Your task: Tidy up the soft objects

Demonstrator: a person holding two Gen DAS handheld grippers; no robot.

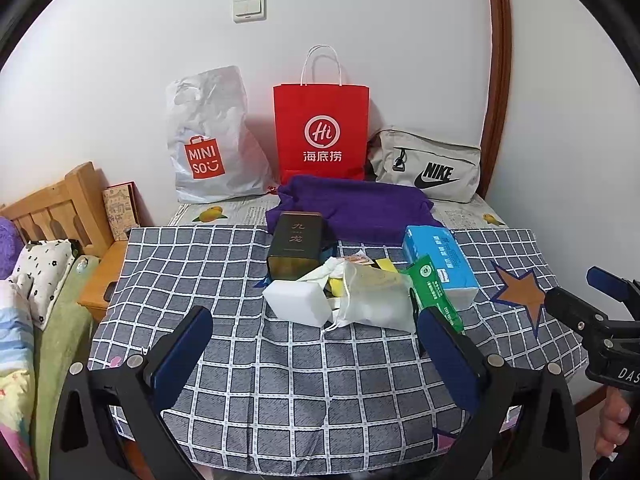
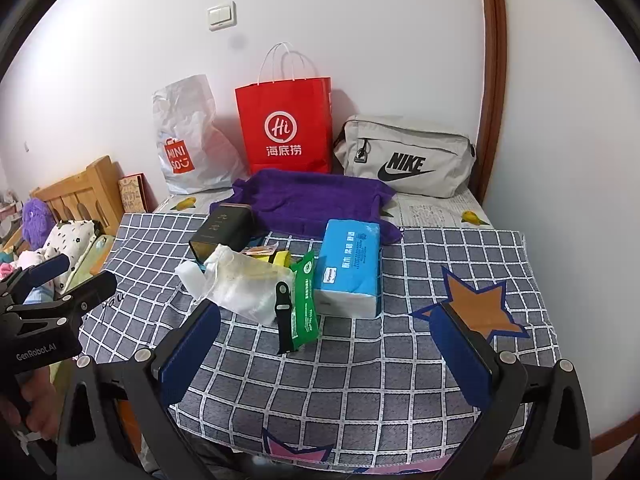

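While you held the left gripper (image 1: 314, 344) and right gripper (image 2: 326, 344) wide apart and empty above the checked cloth (image 2: 360, 372), 3 bags stood at the wall: white plastic bag (image 2: 188, 144), red paper bag (image 2: 286, 128), grey pouch (image 2: 404, 156), contents hidden. The purple towel (image 2: 316, 200), tissue pack (image 2: 350, 264) and drawstring pouch (image 2: 248, 284) lay mid-table.

Right gripper (image 2: 324, 344) fingers spread wide over checked tabletop (image 2: 360, 376), blue tissue pack (image 2: 348, 266) at twelve o'clock, green wipes pack (image 2: 305, 300) beside it, purple towel (image 2: 316, 200) beyond, left gripper (image 2: 76, 276) at nine o'clock
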